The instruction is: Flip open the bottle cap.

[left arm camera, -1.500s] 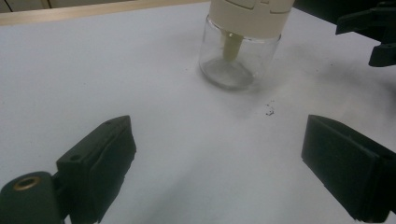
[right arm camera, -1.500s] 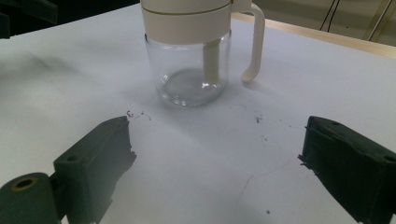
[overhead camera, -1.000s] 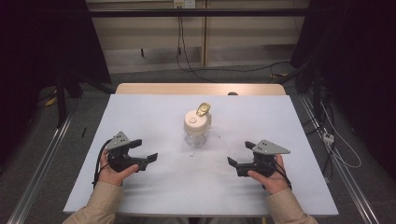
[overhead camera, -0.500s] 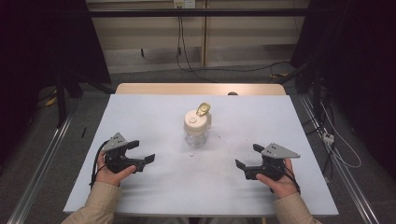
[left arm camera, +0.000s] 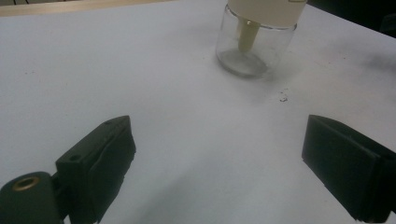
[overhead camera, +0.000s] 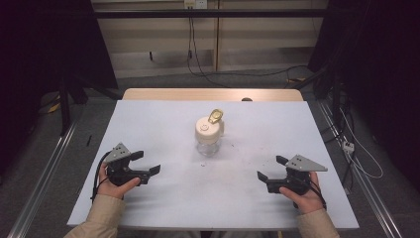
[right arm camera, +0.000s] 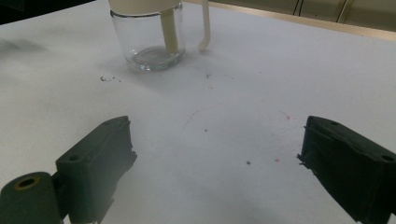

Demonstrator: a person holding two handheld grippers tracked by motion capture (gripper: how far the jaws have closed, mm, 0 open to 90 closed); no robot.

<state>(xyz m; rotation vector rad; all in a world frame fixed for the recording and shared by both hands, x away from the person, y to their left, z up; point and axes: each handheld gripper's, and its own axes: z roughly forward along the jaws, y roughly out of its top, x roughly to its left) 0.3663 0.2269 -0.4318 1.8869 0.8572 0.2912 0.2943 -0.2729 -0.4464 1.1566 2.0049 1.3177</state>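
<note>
Jar (overhead camera: 208, 140) of clear glass stands upright near the middle of the white table (overhead camera: 163, 124), well apart from both grippers. A cream pump cap (overhead camera: 206, 130) tops it, with a gold-coloured piece (overhead camera: 215, 116) raised at the cap's far side. In the left gripper view the jar (left arm camera: 254, 44) sits ahead and toward the upper right, a pale tube (left arm camera: 247, 36) running down inside it to the glass bottom. In the right gripper view the jar (right arm camera: 148, 39) sits ahead at upper left, with the same tube (right arm camera: 169, 33) inside and a thin cream hooked piece (right arm camera: 204, 28) hanging just beside it on its right, its tip close to the table.

The left gripper (overhead camera: 141, 163) rests low over the near left part of the table, held by the left hand (overhead camera: 115, 182), jaws spread wide and pointing toward the table's centre. The right gripper (overhead camera: 271, 168) sits at the near right, held by the right hand (overhead camera: 302, 194), jaws likewise wide apart and aimed inward. Nothing lies between either pair of jaws.

Small dark specks (right arm camera: 108, 79) and faint smudges mark the table around the jar. Beyond the table's far wooden edge (overhead camera: 213, 94), cables (overhead camera: 198, 64) trail across the floor.
</note>
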